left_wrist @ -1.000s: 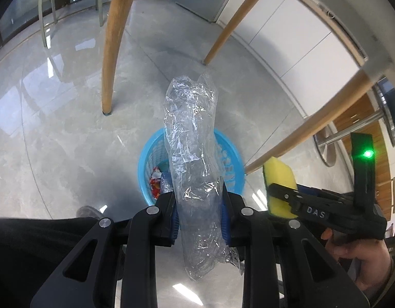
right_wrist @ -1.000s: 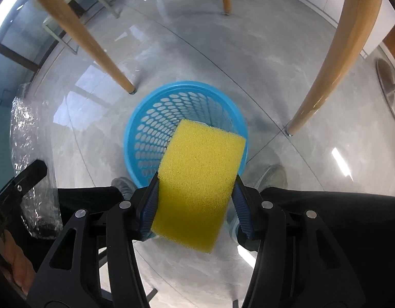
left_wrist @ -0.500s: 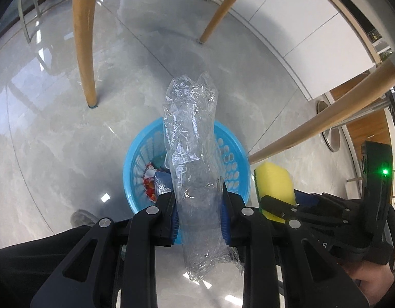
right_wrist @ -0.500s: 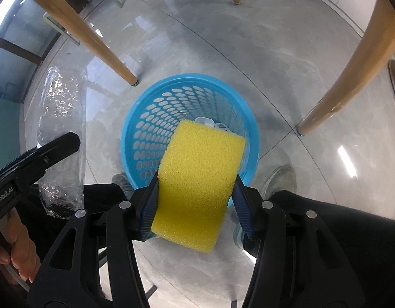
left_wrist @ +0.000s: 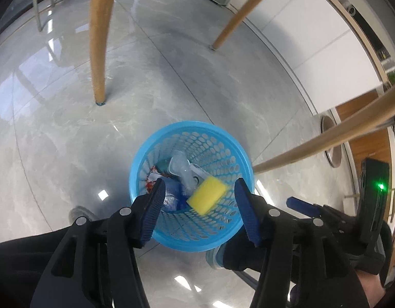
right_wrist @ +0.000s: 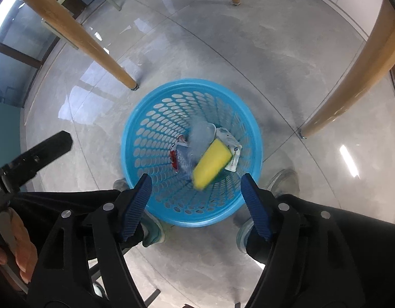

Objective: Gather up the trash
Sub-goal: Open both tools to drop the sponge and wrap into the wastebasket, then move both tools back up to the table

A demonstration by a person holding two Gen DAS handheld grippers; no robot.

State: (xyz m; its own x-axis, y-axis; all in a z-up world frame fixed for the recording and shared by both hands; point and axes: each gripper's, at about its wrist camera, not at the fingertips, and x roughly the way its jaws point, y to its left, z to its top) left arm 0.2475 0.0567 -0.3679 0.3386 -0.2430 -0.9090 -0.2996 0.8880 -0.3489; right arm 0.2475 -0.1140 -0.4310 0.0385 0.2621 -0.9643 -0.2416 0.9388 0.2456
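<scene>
both jaws just opened: left hand-held gripper [left_wrist: 200, 208], right hand-held gripper [right_wrist: 196, 201], empty, pointing down.

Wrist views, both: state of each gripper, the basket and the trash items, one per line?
left gripper: open, empty, jaws just opened
right gripper: open, empty, jaws just opened
blue basket: upright on floor, holding trash
yellow sponge: inside basket
crushed plastic bottle: inside basket

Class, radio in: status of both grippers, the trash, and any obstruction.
Left gripper and right gripper open, jaws just opened, nothing between them. Yellow sponge and crumpled clear plastic bottle inside blue perforated plastic basket. Nothing blocking.
</scene>
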